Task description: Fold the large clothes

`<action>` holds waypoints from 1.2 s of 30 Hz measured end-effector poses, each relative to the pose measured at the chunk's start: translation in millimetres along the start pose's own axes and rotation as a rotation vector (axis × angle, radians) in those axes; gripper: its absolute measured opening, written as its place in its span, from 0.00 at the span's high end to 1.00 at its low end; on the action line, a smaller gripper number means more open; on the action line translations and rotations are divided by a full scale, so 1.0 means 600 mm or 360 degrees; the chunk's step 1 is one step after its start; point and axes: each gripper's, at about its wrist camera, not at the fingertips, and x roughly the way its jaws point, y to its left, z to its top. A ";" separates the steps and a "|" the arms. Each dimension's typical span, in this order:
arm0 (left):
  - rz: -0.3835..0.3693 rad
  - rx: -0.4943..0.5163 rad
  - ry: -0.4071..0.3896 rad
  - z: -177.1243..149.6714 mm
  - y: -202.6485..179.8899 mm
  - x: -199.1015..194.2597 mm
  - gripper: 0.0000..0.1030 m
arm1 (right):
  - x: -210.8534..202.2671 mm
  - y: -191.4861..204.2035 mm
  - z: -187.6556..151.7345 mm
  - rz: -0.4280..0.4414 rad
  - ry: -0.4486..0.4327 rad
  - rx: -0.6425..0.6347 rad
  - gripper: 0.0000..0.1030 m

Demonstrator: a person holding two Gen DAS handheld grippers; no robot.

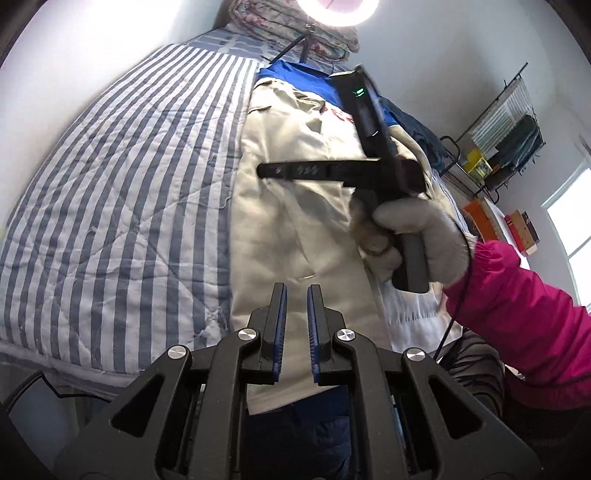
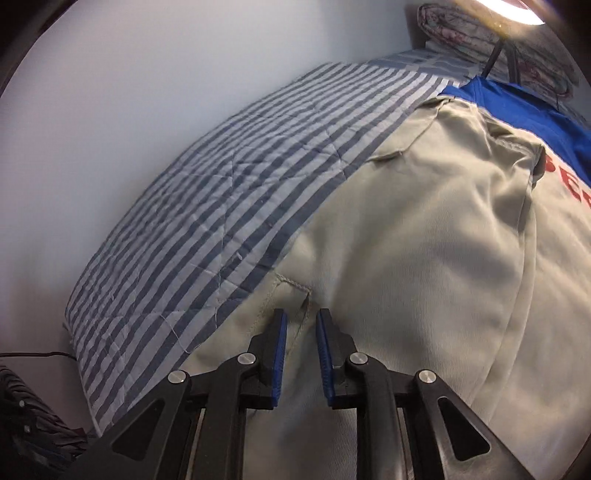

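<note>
A beige jacket point(image 1: 295, 206) with a blue collar area and red lettering lies lengthwise on a bed covered by a striped quilt point(image 1: 122, 206).

The left tool point(image 1: 296, 295) hangs over the near end of the jacket. Its blue-padded fingers point(image 1: 281, 314) stand nearly pressed together, with only a narrow slit between them; nothing sits in that slit, and whether the tips touch the cloth cannot be told.

The right tool point(image 2: 301, 321) points down at the jacket near its edge by the quilt, just above a stitched seam corner point(image 2: 295, 288). Its jaws are slightly parted, a little wider than the left's, and no fold of cloth is caught between the pads point(image 2: 325, 343); the fabric shows flat behind the gap. In the left wrist view the right tool's black body point(image 1: 373, 147) appears over the middle of the jacket, gripped by a hand point(image 1: 417, 236) in a pale glove, with a pink sleeve point(image 1: 524, 291) behind it.

A rolled floral blanket point(image 2: 480, 33) lies at the bed's far end.
</note>
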 end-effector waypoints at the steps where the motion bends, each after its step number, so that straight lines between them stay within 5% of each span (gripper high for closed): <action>1: -0.0011 -0.0004 0.0006 -0.002 0.003 -0.001 0.92 | -0.007 -0.001 0.001 0.0006 0.0005 0.0036 0.85; 9: -0.0178 0.0063 0.0168 -0.043 -0.038 0.041 0.92 | -0.159 0.003 -0.031 0.0052 -0.0212 0.0162 0.79; 14: -0.0047 0.0223 0.0347 -0.083 -0.061 0.099 0.93 | -0.235 -0.018 -0.083 -0.0006 -0.0302 0.0253 0.78; 22: -0.0015 0.0339 0.0222 -0.060 -0.119 0.059 0.91 | -0.344 -0.069 -0.169 -0.0140 -0.0398 0.0349 0.62; 25: -0.0059 0.0403 0.0120 -0.039 -0.151 0.036 0.67 | -0.389 -0.091 -0.204 -0.0223 -0.0465 0.0378 0.49; 36: -0.0192 0.0362 0.0002 0.049 -0.236 0.023 0.65 | -0.523 -0.185 -0.322 -0.0471 -0.0603 0.0569 0.27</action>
